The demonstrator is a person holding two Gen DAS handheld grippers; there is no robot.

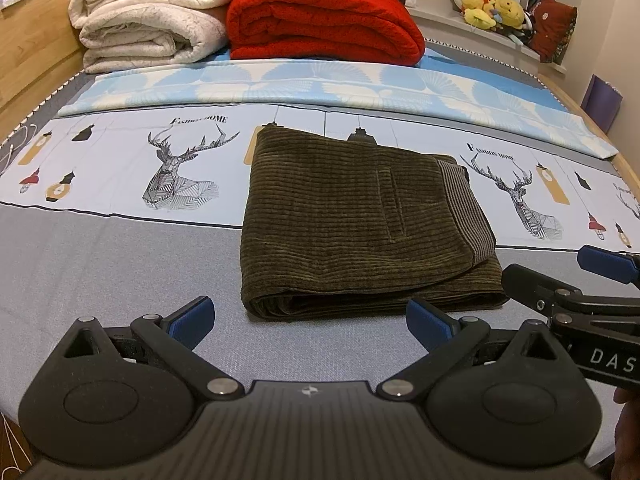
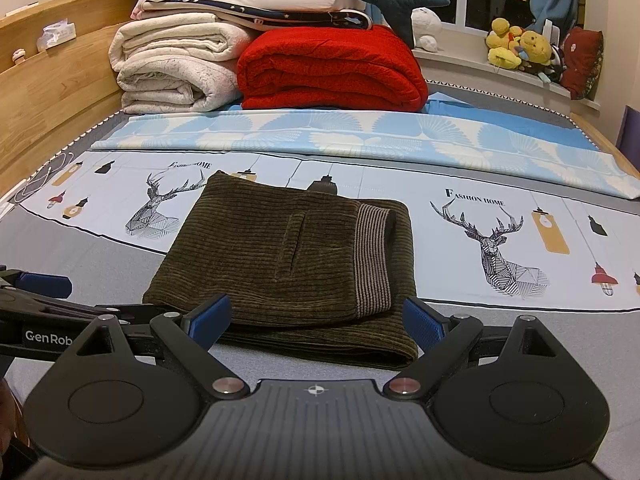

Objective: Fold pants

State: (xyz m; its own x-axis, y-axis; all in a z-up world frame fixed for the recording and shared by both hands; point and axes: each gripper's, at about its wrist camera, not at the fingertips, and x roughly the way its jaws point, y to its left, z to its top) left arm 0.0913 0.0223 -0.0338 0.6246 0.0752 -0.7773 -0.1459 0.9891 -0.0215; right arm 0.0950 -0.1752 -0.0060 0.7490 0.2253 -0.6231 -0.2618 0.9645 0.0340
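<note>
Olive-brown corduroy pants (image 1: 352,220) (image 2: 288,264) lie folded into a compact rectangle on the bed, with the striped waistband on their right side and a back pocket facing up. My left gripper (image 1: 310,324) stands open just short of the pants' near edge, nothing between its blue pads. My right gripper (image 2: 318,320) is also open, its pads on either side of the near right corner of the bundle without touching it. In the left wrist view the right gripper (image 1: 560,276) shows at the right edge, beside the pants.
The bed sheet (image 1: 120,248) is grey in front, with a deer print band behind. A folded pale blue cover (image 1: 320,88) lies across it. Cream blankets (image 1: 148,20), a red blanket (image 1: 324,20) and plush toys (image 2: 520,44) are at the back. A wooden bed frame (image 2: 48,92) runs along the left.
</note>
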